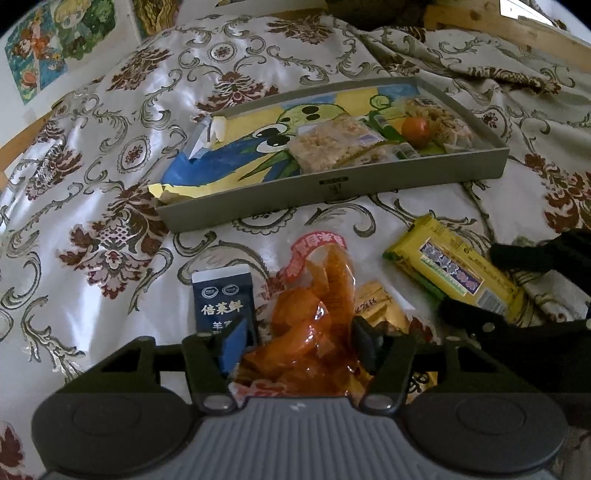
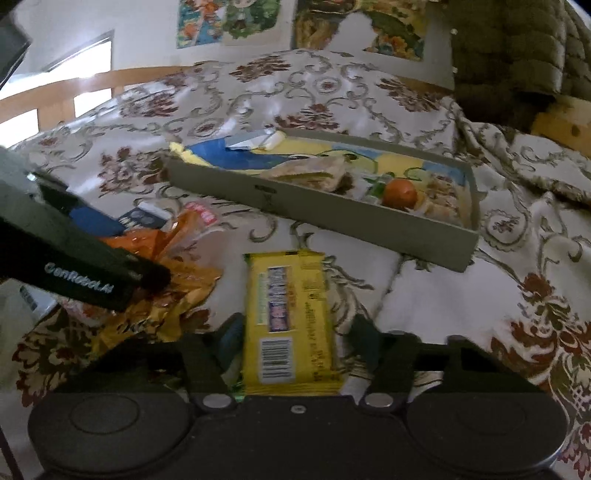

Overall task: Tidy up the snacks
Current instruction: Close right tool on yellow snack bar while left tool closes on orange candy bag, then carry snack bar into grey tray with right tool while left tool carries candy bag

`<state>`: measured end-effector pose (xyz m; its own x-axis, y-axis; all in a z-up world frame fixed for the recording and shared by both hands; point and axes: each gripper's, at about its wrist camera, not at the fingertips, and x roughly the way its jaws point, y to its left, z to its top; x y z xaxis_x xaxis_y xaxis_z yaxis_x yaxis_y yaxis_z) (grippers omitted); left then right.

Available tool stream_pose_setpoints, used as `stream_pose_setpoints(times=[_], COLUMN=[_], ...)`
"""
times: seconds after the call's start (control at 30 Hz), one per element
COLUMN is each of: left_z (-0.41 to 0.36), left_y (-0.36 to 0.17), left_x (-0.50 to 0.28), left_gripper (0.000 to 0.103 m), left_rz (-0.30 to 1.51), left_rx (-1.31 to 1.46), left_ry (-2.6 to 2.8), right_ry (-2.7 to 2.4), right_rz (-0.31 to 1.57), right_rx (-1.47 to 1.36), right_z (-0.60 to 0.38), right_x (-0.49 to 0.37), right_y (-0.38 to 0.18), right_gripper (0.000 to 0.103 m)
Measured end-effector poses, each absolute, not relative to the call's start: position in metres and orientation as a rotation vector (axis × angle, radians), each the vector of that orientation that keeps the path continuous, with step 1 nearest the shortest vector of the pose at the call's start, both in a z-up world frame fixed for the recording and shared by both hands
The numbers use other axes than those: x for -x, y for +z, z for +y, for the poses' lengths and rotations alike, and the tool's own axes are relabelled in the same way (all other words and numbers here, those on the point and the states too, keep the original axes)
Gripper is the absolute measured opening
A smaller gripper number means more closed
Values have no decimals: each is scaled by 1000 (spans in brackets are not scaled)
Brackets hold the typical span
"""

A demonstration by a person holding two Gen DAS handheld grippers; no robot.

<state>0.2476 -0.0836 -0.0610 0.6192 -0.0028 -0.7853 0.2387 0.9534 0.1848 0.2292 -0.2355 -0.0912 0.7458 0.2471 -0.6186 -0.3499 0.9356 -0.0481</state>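
My left gripper (image 1: 297,341) has its fingers on both sides of an orange snack bag (image 1: 314,317) lying on the patterned cloth; the jaws are wide and look open around it. My right gripper (image 2: 295,341) straddles a yellow snack pack (image 2: 291,317), jaws open on either side. The yellow pack also shows in the left wrist view (image 1: 454,273). A grey tray (image 1: 369,184) with a cartoon lining holds rice-crisp packs (image 1: 332,144) and an orange fruit (image 1: 415,131). The tray also shows in the right wrist view (image 2: 332,210).
A dark blue sachet (image 1: 223,295) and a golden packet (image 1: 376,302) lie beside the orange bag. The other gripper's black arm (image 2: 74,262) crosses the left of the right wrist view. Posters (image 2: 229,22) hang on the wall behind the cloth-covered surface.
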Motion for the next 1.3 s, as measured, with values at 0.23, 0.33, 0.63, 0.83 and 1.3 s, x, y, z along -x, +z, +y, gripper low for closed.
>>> stream_pose_setpoints(times=[0.23,0.33,0.63,0.83,1.3], left_z=[-92,-93,-91,-95,-113], left_y=[-62,-64,-60,-53,-10], left_x=[-241,-243,-243,-237,-235], left_gripper=[63,64,59,58,58], left_rz=[884,890,899,894,808], left_rx=[-337,-340,-337,-341,-344], left_ry=[-165,-162,-163,-163,-91], right_ry=[346,347,350,349,321], right_rz=[653,670,653,645,534], right_rx=[181,165,174,168,141], right_z=[-232,-234,-233,-233,-242], right_x=[-228,-230,-228,-225,-217], right_y=[-91,-92,-92,-89,-61], right_gripper=[53,56,51,50,50])
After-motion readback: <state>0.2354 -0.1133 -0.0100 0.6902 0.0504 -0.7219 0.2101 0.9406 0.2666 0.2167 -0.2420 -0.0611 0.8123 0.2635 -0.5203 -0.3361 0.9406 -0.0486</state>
